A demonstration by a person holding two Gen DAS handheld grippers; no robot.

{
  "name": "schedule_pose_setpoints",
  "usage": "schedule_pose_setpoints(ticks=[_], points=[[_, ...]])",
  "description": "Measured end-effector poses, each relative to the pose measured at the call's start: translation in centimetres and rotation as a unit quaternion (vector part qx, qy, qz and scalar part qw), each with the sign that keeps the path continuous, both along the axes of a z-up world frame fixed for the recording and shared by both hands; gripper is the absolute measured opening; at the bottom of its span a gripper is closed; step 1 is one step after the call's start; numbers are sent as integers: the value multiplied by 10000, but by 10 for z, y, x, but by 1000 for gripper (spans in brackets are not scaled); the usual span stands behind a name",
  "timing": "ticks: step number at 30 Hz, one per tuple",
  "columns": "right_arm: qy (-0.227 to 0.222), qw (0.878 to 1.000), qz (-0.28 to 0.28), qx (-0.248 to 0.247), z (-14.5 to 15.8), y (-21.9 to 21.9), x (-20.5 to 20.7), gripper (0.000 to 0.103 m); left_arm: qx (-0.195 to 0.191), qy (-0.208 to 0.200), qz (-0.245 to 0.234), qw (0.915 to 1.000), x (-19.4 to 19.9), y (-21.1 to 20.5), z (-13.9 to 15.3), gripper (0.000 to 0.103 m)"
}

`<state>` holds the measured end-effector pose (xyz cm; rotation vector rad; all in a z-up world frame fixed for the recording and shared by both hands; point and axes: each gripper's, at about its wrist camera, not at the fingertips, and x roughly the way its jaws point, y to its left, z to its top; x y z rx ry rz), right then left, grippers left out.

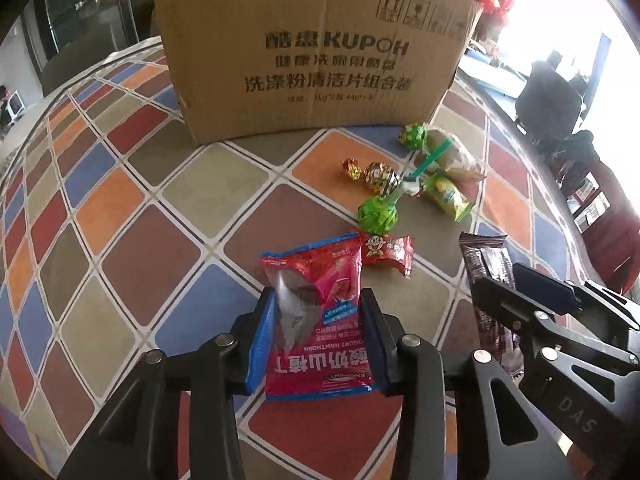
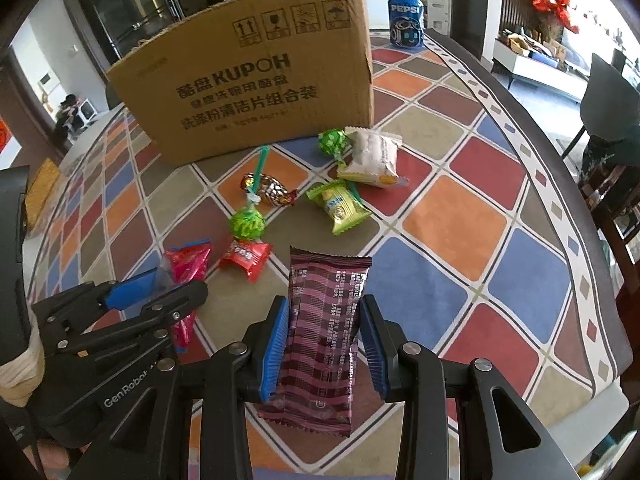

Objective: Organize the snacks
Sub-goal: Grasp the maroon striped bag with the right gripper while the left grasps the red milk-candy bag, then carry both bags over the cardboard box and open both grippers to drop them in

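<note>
Left wrist view: the left gripper [image 1: 318, 334] is closed on the red foil snack pouch with a clear window [image 1: 316, 320], its blue pads pressing both long edges. The brown corrugated cardboard box [image 1: 316, 60] stands upright at the far side of the bench [image 1: 132, 216], its printed face toward the camera. The pouch is held well short of the box, on the near side. Between pouch and box lie a small red wrapped candy [image 1: 386, 252] and a green foil lollipop [image 1: 378, 214].

Right wrist view: the right gripper [image 2: 326, 346] is clamped on the maroon striped plastic snack bar wrapper [image 2: 326, 320], also well short of the box. A blue Pepsi can [image 2: 406, 20] stands just beyond the box's right end.

Procedure, as judged: maintain both grips, raise each packet above the box's top edge before advancing, then release only once it is over the opening. Lifting first avoids sweeping the loose candies lying before the box.
</note>
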<state>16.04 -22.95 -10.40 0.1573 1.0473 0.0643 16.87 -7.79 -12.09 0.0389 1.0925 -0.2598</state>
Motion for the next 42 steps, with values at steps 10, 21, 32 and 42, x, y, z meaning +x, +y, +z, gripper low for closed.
schedule_pose_setpoints(ticks=[10,21,32,42], points=[[-313,9995,37,12,22,0,-1,37,-226,-436,32,9988,-5,7,38,40],[-843,9964,58,50,58,-2,3,37,-419,-1075,73,9933,-7,17,86,40],[-1479,9890,93,36,101,-3,11,37,-503,-1590,97,9859,-1,22,126,40],[-1938,9808,215,-30,130,4,22,37,-524,-1982,182,9786,9,29,155,40]])
